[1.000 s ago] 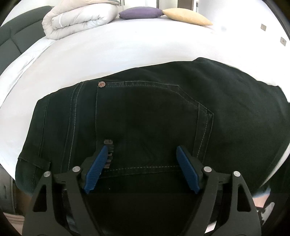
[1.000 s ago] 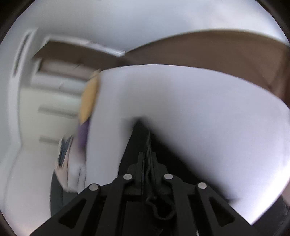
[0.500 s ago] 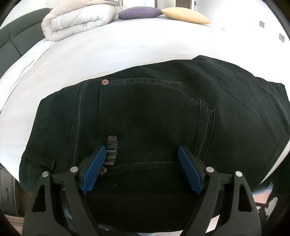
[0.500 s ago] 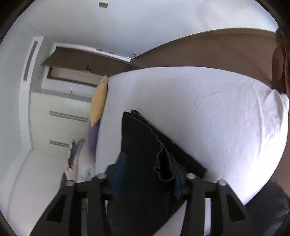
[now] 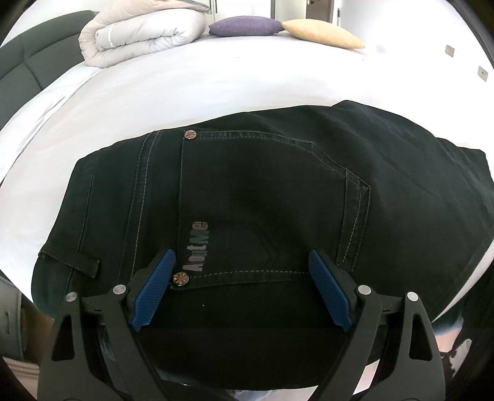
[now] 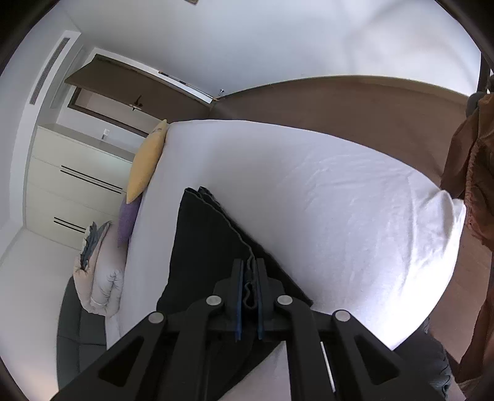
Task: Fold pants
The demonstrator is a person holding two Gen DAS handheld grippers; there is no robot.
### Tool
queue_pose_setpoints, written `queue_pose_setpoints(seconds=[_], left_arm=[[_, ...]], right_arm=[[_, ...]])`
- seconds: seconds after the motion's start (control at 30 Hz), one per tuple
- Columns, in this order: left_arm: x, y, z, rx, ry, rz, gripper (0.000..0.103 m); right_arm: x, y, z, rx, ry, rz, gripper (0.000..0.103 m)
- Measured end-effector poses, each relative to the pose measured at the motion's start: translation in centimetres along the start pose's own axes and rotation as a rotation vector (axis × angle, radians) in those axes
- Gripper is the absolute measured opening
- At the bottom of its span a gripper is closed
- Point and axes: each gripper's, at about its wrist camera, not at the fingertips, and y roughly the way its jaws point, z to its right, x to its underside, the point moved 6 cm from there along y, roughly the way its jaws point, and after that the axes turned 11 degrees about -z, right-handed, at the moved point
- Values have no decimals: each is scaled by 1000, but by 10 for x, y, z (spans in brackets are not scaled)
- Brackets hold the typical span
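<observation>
Jeans (image 5: 262, 197) are lying on the bed (image 5: 185, 83); we're clamping their bunched edge in the right gripper (image 6: 248, 277) for folding, left gripper (image 5: 240, 268) hovering spread over the back pocket (image 5: 265, 203).

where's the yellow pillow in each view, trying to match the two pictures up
Left wrist view: the yellow pillow lies at the top, right of centre, on the far edge of the bed, just right of the purple pillow.
Right wrist view: the same pillow stands on edge left of centre, at the bed's left border, above the purple one.
Shared landmark: the black pants on the white sheet.
</observation>
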Motion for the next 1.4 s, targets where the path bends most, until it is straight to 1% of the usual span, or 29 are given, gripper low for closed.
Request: queue_pose_setpoints(seconds=[0.2,0.37,0.43,0.53,0.57,0.6,0.63,0.67,0.7,0.73,0.77,0.8,0.83,0.87,0.9,0.93,0.97,1.03,1.07,1.1,1.17,1.2,1.23,1.27,1.3,1.33,1.37,1.4], left_arm=[[2,-1,0,-2,-2,0,88],[1,0,5,-3,-6,9,89],[0,0,3,0,-8,16,89],[1,-3,1,11,-17,31,89],[2,-6,0,16,-23,39,89],[3,-8,-2,20,-30,49,89],[4,-12,-4,26,-40,60,89],[6,-16,-7,31,-50,70,89],[6,-20,-10,34,-61,83,89],[6,-26,-11,35,-71,99,89],[4,-31,-13,43,-79,118,89],[1,-36,-13,55,-84,133,89],[-2,-40,-11,68,-87,143,89],[-8,-42,-8,91,-86,149,89],[-15,-43,-3,113,-76,149,89],[-22,-43,3,131,-62,148,89],[-30,-43,10,146,-46,147,89],[-45,-42,28,170,-2,160,89],[-52,-40,37,170,20,149,89],[-59,-36,48,175,51,130,89],[-72,-30,63,207,102,108,87],[-78,-27,68,212,117,108,86],[-86,-22,72,208,129,103,86],[-93,-15,74,212,133,87,86],[-97,-6,76,221,132,62,84],[-101,4,73,220,124,37,79],[-105,16,69,199,115,12,76],[-107,27,64,186,107,-8,72]], right_arm=[[3,-7,3,32,-27,24,7],[1,-5,7,40,-50,48,6],[2,-5,6,42,-61,60,4],[2,-8,7,15,-70,82,5],[0,-11,10,9,-64,82,6],[-2,-17,13,28,-45,91,11],[-6,-31,18,95,-20,132,22],[-9,-42,20,147,-8,168,45],[-11,-58,19,200,2,223,50],[-12,-73,10,201,-23,270,51],[-12,-77,-2,179,-61,269,46],[-9,-73,-22,148,-123,236,41],[-4,-64,-43,113,-175,185,35],[6,-48,-67,53,-227,116,33],[22,-24,-98,-30,-289,21,32],[37,-4,-120,-84,-330,-54,27],[59,25,-146,-145,-371,-153,23],[104,79,-187,-233,-417,-338,21],[130,109,-207,-259,-436,-432,19],[146,131,-219,-268,-451,-492,18],[175,174,-236,-253,-477,-599,17],[184,192,-239,-253,-464,-656,17],[187,204,-240,-258,-446,-695,17],[186,220,-236,-235,-438,-704,17],[180,228,-231,-203,-439,-688,13],[172,234,-223,-197,-426,-680,0],[161,238,-214,-218,-382,-675,0],[147,237,-205,-247,-333,-655,0]])
